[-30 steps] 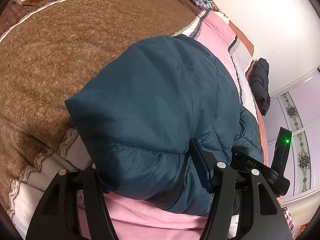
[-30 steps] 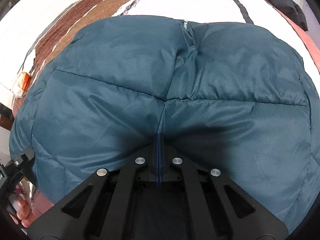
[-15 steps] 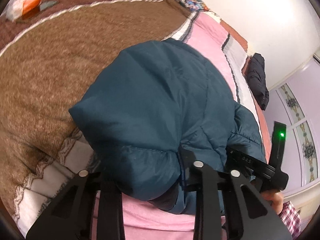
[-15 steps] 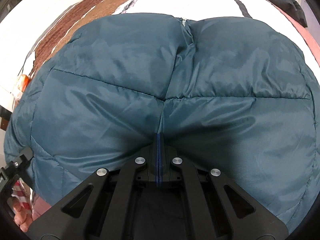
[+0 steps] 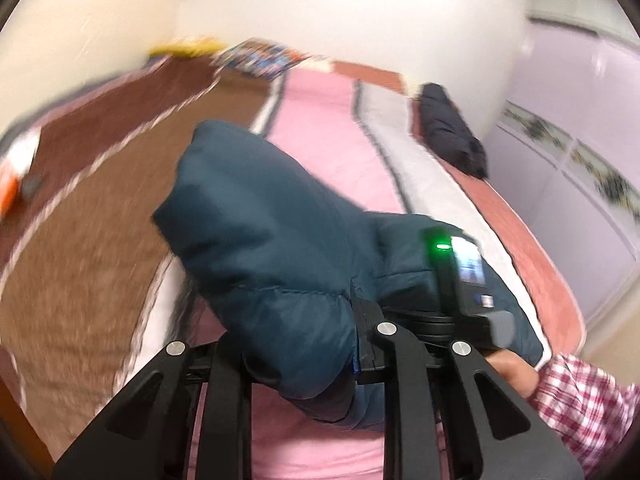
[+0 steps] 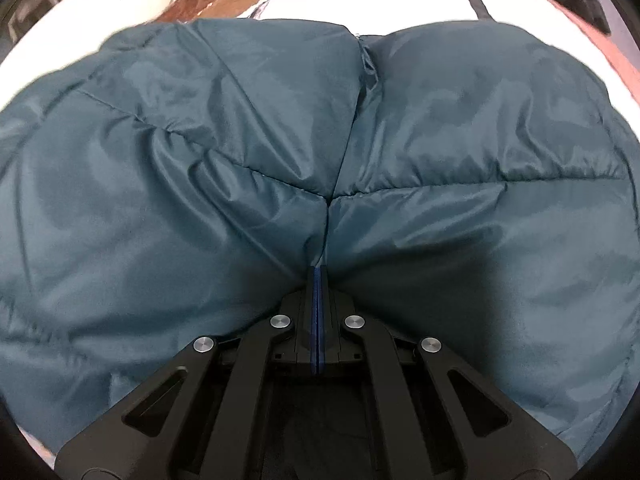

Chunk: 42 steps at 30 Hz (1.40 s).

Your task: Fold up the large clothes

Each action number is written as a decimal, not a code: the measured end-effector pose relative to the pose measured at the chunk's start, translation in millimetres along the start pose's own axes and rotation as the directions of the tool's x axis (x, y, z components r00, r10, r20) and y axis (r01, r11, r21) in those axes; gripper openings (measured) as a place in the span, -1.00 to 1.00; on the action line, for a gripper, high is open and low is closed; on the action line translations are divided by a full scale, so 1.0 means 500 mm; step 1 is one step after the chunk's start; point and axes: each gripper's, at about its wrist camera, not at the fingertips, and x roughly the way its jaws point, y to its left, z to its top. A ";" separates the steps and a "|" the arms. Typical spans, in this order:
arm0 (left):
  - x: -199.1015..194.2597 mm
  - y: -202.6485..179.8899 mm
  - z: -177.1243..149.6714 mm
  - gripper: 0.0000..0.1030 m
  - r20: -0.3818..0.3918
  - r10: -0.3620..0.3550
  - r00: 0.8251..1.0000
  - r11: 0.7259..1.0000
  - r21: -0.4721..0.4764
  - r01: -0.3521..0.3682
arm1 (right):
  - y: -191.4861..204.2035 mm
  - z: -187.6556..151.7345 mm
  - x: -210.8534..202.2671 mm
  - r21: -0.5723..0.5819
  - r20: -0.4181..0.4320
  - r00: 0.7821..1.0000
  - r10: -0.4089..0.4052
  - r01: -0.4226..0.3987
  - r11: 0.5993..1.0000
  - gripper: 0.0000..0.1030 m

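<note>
A teal quilted puffer jacket (image 5: 264,240) lies bunched on the bed. My left gripper (image 5: 296,356) is shut on a thick folded edge of it, the padding bulging between the fingers. In the right wrist view the jacket (image 6: 200,208) fills the frame, its zipper seam running up the middle. My right gripper (image 6: 317,280) is shut on the jacket fabric at that seam. The right gripper's body, with a green light (image 5: 442,246), shows at the right of the left wrist view, close beside my left gripper.
The bed has a brown blanket (image 5: 92,208) on the left and a pink and white striped cover (image 5: 332,128) in the middle. A dark garment (image 5: 452,136) lies at the far right edge. An orange packet (image 5: 12,184) sits at left. Lilac wardrobe doors (image 5: 580,128) stand at right.
My left gripper has closed tighter on the jacket edge and tilted up, so the wall and wardrobe come into view. The right gripper stays shut on the seam and the jacket looms larger.
</note>
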 end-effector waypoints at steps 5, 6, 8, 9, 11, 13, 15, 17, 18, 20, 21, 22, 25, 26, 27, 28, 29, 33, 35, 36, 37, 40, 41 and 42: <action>-0.010 -0.050 0.014 -0.58 0.045 0.002 0.999 0.994 0.106 -0.007 | -0.040 0.009 -0.067 0.065 0.010 0.993 0.115 -0.115 0.991 -0.99; -0.011 -0.050 0.015 -0.58 0.044 0.001 0.999 0.994 0.107 -0.005 | -0.046 0.012 -0.100 0.051 0.056 0.990 0.127 -0.130 0.990 -0.99; -0.013 -0.048 0.011 -0.58 0.047 0.008 0.999 0.993 0.116 -0.014 | -0.060 0.025 -0.139 0.052 0.102 0.984 0.147 -0.153 0.987 -0.99; -0.012 -0.048 0.010 -0.58 0.047 0.015 0.999 0.992 0.122 -0.021 | -0.065 0.034 -0.148 0.056 0.111 0.983 0.149 -0.156 0.986 -0.99; -0.010 -0.052 0.010 -0.58 0.048 0.013 0.999 0.993 0.117 -0.019 | -0.076 0.071 -0.145 0.063 0.104 0.988 0.113 -0.120 0.991 -0.99; -0.012 -0.049 0.012 -0.58 0.047 0.002 0.999 0.994 0.109 -0.007 | -0.082 0.116 -0.117 0.079 0.080 0.995 0.062 -0.069 0.995 -0.99; -0.015 -0.055 0.014 -0.58 0.049 -0.004 0.999 0.992 0.124 -0.002 | -0.084 0.165 -0.076 0.095 0.056 0.998 -0.003 -0.002 0.996 -0.99; -0.016 -0.062 0.014 -0.58 0.048 -0.011 0.999 0.990 0.142 0.004 | -0.087 0.205 -0.043 0.099 0.035 0.998 -0.046 0.042 0.994 -0.99; -0.016 -0.066 0.015 -0.58 0.048 -0.017 0.999 0.988 0.152 0.010 | -0.087 0.223 -0.022 0.106 0.016 0.998 -0.060 0.058 0.993 -0.99; -0.016 -0.074 0.018 -0.58 0.047 -0.030 0.998 0.985 0.173 0.022 | -0.084 0.233 0.022 0.104 -0.034 0.998 -0.061 0.064 0.993 -0.99; -0.016 -0.078 0.019 -0.58 0.045 -0.037 0.998 0.984 0.177 0.029 | -0.077 0.237 0.045 0.081 -0.057 0.995 -0.077 0.082 0.993 -0.99; -0.014 -0.083 0.021 -0.58 0.040 -0.054 0.998 0.983 0.179 0.046 | -0.070 0.243 0.053 0.056 -0.066 0.994 -0.089 0.093 0.994 -0.99; -0.007 -0.106 0.028 -0.58 0.040 -0.071 0.997 0.975 0.212 0.061 | -0.066 0.248 0.055 0.035 -0.083 0.993 -0.085 0.089 0.995 -0.99; -0.006 -0.112 0.030 -0.58 0.042 -0.077 0.996 0.973 0.221 0.066 | -0.073 0.247 0.039 0.052 -0.074 0.996 -0.055 0.059 0.997 -0.99; -0.008 -0.121 0.032 -0.58 0.044 -0.084 0.995 0.969 0.235 0.071 | -0.081 0.239 0.011 0.067 -0.050 0.999 -0.018 0.022 0.998 -0.99; -0.009 -0.127 0.033 -0.58 0.047 -0.086 0.995 0.967 0.245 0.072 | -0.087 0.234 -0.016 0.076 -0.020 1.000 0.004 -0.002 0.997 -0.99; -0.010 -0.140 0.033 -0.58 0.049 -0.086 0.995 0.961 0.269 0.070 | -0.101 0.219 -0.058 0.080 0.026 0.999 0.032 -0.034 0.996 -0.99; -0.008 -0.171 0.023 -0.58 0.052 -0.078 0.996 0.946 0.320 0.057 | -0.153 0.098 -0.245 0.059 0.184 0.976 0.117 -0.130 0.990 -0.97; -0.007 -0.189 0.020 -0.58 0.049 -0.080 0.996 0.940 0.337 0.058 | -0.186 -0.020 -0.303 0.076 0.183 0.963 0.196 -0.212 0.974 -0.97; -0.006 -0.196 0.019 -0.58 0.047 -0.083 0.995 0.937 0.345 0.062 | -0.193 -0.081 -0.307 0.084 0.153 0.959 0.238 -0.252 0.964 -0.97; -0.005 -0.207 0.018 -0.58 0.044 -0.088 0.995 0.931 0.358 0.067 | -0.194 -0.123 -0.302 0.094 0.123 0.956 0.268 -0.280 0.955 -0.97; -0.001 -0.244 0.009 -0.58 0.032 -0.096 0.995 0.910 0.408 0.075 | -0.203 -0.247 -0.245 0.154 -0.009 0.921 0.390 -0.384 0.910 -0.96; 0.001 -0.255 0.007 -0.58 0.026 -0.099 0.995 0.902 0.424 0.079 | -0.206 -0.273 -0.215 0.181 -0.043 0.919 0.391 -0.378 0.908 -0.96; 0.003 -0.267 0.002 -0.58 0.020 -0.102 0.995 0.895 0.438 0.083 | -0.210 -0.286 -0.186 0.208 -0.069 0.918 0.391 -0.370 0.906 -0.95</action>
